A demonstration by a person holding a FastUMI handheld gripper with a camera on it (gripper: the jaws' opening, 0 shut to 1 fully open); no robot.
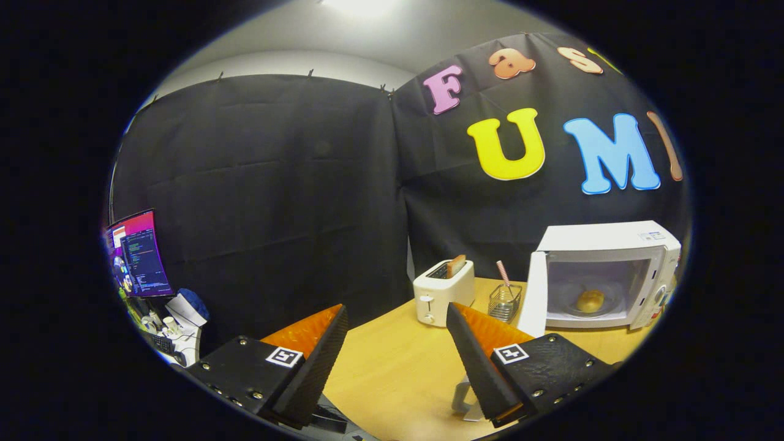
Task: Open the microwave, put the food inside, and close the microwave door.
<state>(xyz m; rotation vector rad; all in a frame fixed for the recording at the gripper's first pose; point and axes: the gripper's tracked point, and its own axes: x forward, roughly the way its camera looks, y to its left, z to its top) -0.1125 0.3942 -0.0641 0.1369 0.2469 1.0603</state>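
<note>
From my remote seat, the microwave (606, 269) was white, its door (534, 294) white too, with a golden-brown bun (590, 301) inside. The toaster (442, 294) looked cream-white, holding a brown slice (456, 265). The table (404, 361) was pale wood, and a pink-and-white striped straw (503, 272) stood in a wire basket (505, 302).

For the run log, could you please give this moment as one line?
gripper: open, holding nothing | microwave: door open | food: inside | left: close door

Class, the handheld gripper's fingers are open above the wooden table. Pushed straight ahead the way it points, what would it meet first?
Probably the white toaster, just beyond the open gripper; depth is unclear, so it might pass beside it to the black cloth wall.
</note>
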